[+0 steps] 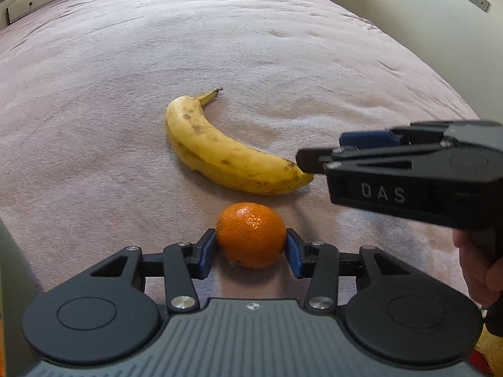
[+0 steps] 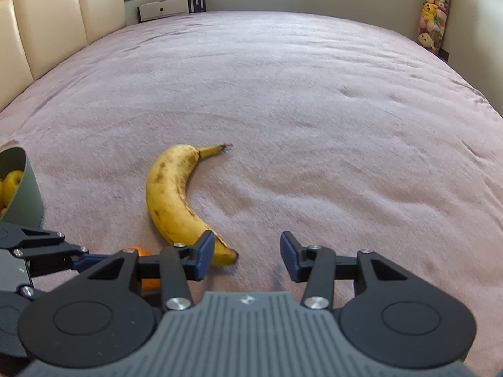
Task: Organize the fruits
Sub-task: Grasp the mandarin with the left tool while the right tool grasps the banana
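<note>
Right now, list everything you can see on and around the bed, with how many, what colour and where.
banana: one, yellow with brown spots, lying on the blanket, stem pointing away
orange: one, orange, on the blanket just in front of the banana
bin: one, grey-green, far left edge of the right wrist view, with yellow fruit inside
blanket: one, pinkish, covering the bed
headboard: one, cream, padded, left of the bed
plush toys: several, mixed colours, by the far wall
left gripper: one, black with blue pads, touching both sides of the orange
right gripper: one, black with blue pads, open, at the banana's near tip
hand: one, holding the right gripper's handle
</note>
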`<move>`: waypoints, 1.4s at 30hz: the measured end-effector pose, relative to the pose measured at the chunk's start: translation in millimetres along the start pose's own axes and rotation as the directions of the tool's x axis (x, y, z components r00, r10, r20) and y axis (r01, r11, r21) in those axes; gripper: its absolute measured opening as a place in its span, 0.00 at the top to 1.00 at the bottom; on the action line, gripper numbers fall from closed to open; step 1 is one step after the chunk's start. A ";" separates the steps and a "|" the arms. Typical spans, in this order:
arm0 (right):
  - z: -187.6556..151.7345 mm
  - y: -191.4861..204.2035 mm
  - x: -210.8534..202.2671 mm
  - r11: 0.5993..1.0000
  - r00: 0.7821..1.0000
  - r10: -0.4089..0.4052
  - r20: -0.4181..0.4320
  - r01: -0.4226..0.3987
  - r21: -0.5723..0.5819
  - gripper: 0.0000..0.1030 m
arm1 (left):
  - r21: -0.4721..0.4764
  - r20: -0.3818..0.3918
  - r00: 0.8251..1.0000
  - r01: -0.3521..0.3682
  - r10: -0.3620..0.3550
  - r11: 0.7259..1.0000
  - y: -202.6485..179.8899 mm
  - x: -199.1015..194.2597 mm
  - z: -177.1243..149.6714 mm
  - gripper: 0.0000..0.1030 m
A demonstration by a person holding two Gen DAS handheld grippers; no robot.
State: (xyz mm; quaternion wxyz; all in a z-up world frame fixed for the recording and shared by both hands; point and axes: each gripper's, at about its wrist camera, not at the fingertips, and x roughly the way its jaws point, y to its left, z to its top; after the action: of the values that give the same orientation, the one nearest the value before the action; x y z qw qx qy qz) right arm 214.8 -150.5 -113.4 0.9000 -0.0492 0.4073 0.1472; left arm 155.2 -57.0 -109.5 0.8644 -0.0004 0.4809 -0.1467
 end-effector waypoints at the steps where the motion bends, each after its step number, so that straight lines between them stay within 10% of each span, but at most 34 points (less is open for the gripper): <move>1: 2.5 2.0 0.1 1.000 1.000 0.008 0.007 -0.008 -0.001 0.57 | -0.002 0.001 1.000 -0.008 0.008 1.000 0.4 -1.0 1.3 0.50; 23: 38.3 47.1 42.3 0.983 0.989 0.149 -0.022 -0.150 -0.107 0.56 | -0.166 0.086 0.992 -0.072 0.087 0.984 49.5 -61.5 6.5 0.50; 42: 31.5 62.1 65.6 0.981 0.991 0.097 -0.092 -0.111 -0.159 0.58 | -0.222 0.108 0.992 -0.042 0.067 0.974 63.5 -71.3 2.5 0.50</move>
State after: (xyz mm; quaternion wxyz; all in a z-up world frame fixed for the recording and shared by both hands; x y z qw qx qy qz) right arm 259.5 -70.0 -139.6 0.8660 -0.1081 0.4334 0.2247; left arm 138.1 21.6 -58.0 0.8890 -0.0910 0.4435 -0.0688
